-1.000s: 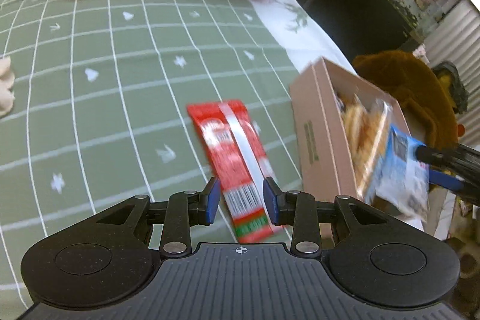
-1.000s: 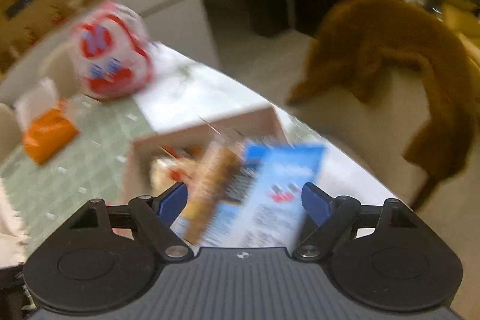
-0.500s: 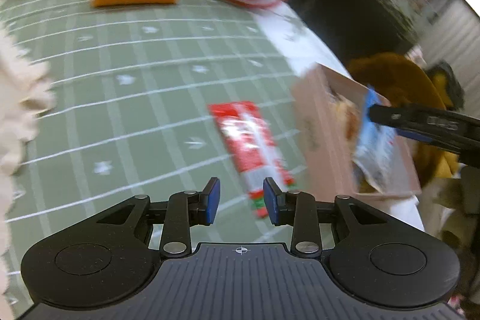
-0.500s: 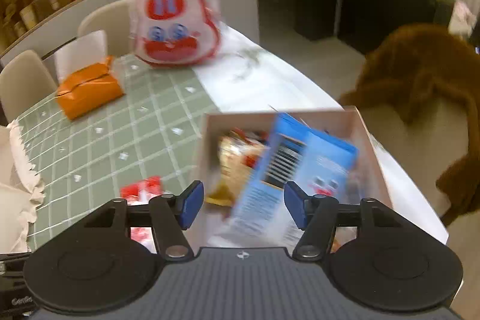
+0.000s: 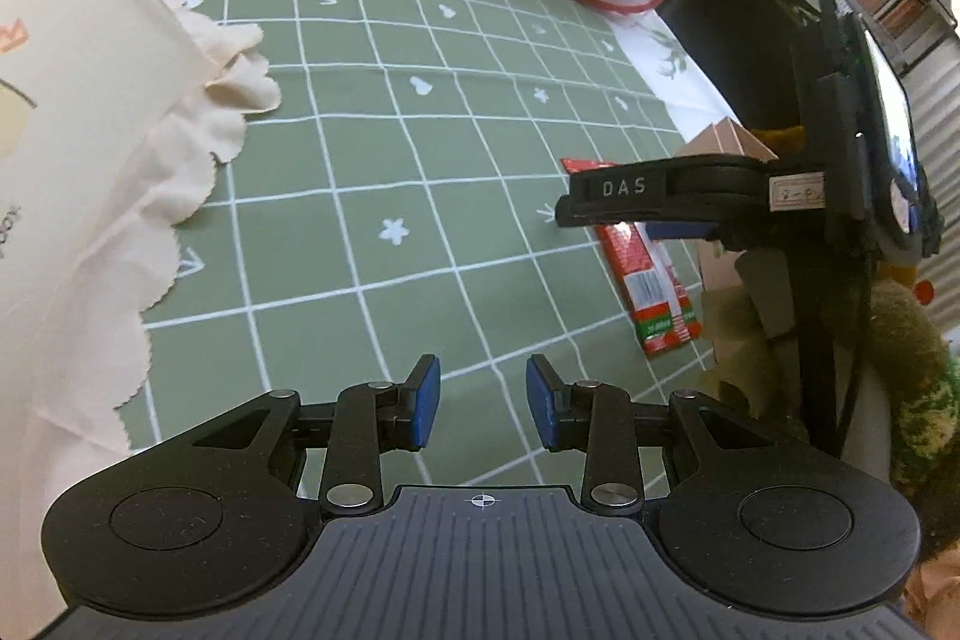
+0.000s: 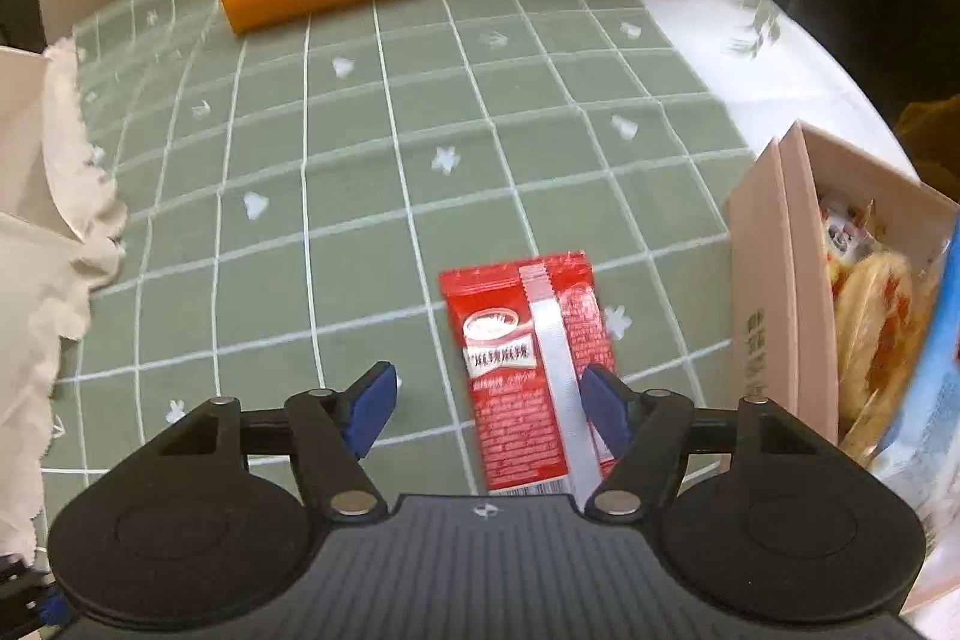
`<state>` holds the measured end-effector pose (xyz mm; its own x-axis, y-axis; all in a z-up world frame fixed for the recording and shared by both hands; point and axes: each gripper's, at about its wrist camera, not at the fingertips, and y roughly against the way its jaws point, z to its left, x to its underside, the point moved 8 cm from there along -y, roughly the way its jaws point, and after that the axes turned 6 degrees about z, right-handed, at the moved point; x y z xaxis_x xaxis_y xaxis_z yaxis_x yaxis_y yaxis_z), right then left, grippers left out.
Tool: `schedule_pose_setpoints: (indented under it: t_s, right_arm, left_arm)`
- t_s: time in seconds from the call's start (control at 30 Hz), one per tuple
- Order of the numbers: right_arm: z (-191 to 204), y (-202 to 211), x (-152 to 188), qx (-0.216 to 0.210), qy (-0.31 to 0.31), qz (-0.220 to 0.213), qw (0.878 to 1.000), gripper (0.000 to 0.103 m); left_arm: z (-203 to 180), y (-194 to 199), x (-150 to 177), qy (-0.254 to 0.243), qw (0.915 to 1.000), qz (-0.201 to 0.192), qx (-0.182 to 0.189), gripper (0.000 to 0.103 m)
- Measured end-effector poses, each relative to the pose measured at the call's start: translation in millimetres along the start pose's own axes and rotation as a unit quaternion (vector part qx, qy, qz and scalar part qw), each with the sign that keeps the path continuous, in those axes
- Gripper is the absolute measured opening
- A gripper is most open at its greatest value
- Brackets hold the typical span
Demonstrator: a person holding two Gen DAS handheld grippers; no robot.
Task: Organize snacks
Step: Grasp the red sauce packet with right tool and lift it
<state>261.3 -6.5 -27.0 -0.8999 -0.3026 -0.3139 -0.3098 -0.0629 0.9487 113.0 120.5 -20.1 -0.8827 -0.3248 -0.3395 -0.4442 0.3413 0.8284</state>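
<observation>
The right gripper point(image 6: 486, 403) tilts steeply down over the red snack packet point(image 6: 528, 370) lying beside the cardboard box point(image 6: 774, 292), jaws opening, holding nothing. The left gripper point(image 5: 483, 409) hovers left, parted, empty.

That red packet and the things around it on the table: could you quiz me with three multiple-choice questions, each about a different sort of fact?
1. Where does the red packet lie?
A. in the cardboard box
B. on the green cloth beside the box
C. on the orange pouch

2. What colour are the cloth's grid lines?
A. white
B. black
C. yellow

3. What is between the right gripper jaws?
A. a blue packet, clamped
B. nothing at all
C. the red packet, not yet pinched

Answers: 1 B, it rests flat on the green cloth left of the cardboard box; 2 A, the lines are white; 3 C, the jaws are opening around it.
</observation>
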Motion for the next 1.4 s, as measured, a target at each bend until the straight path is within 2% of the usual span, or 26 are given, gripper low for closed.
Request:
schedule_pose_setpoints:
  t_s: [0.1,0.17,0.2,0.37,0.53,0.63,0.7,0.73,0.83,1.03,1.13,1.23,1.3,1.33,1.4]
  right_arm:
    - [8,7,11,0.002,-0.007,0.003,1.0,0.062]
    - [18,13,26,0.005,0.005,0.004,1.0,0.052]
    - [22,18,37,0.005,0.006,0.006,1.0,0.051]
    - [32,43,96,-0.021,-0.006,0.007,1.0,0.051]
    - [16,62,147,-0.049,-0.061,0.012,0.997,0.051]
    - [2,65,174,-0.038,-0.071,0.007,0.997,0.051]
    - [-3,66,184,-0.017,-0.056,-0.013,0.998,0.061]
    - [-4,63,186,-0.009,-0.052,-0.018,0.998,0.068]
    - [-2,58,178,-0.011,-0.051,-0.031,0.998,0.076]
    - [14,49,148,-0.027,-0.05,-0.042,0.997,0.076]
    - [23,39,133,-0.007,-0.04,-0.047,0.998,0.081]
    - [27,35,125,-0.016,-0.051,-0.053,0.997,0.089]
    - [28,34,125,-0.008,-0.054,-0.058,0.997,0.089]
    - [27,34,126,-0.002,-0.047,-0.06,0.997,0.085]
    - [26,40,133,-0.001,-0.027,-0.06,0.998,0.07]
  left_arm:
    - [7,3,0,0.004,1.0,-0.004,0.005,0.036]
    - [11,5,2,0.006,0.9999,-0.006,0.008,0.036]
    - [11,5,3,0.007,0.9999,-0.007,0.01,0.036]
    - [2,8,14,-0.002,0.9997,-0.006,0.025,0.036]
    - [-15,3,32,-0.021,0.9991,0.012,0.036,0.036]
    - [-25,0,43,-0.034,0.9983,0.024,0.042,0.036]
    - [-30,-1,46,-0.04,0.9982,0.023,0.039,0.036]
    - [-32,0,47,-0.042,0.9983,0.021,0.036,0.036]
    - [-36,4,45,-0.05,0.9986,0.006,0.018,0.036]
    - [-40,20,37,-0.061,0.9974,-0.03,-0.022,0.036]
    - [-39,29,30,-0.063,0.996,-0.047,-0.042,0.035]
    - [-34,35,23,-0.052,0.9954,-0.061,-0.052,0.035]
    - [-32,35,20,-0.049,0.9952,-0.063,-0.057,0.035]
    - [-32,34,19,-0.05,0.9952,-0.061,-0.057,0.035]
    - [-35,30,20,-0.057,0.9952,-0.053,-0.059,0.035]
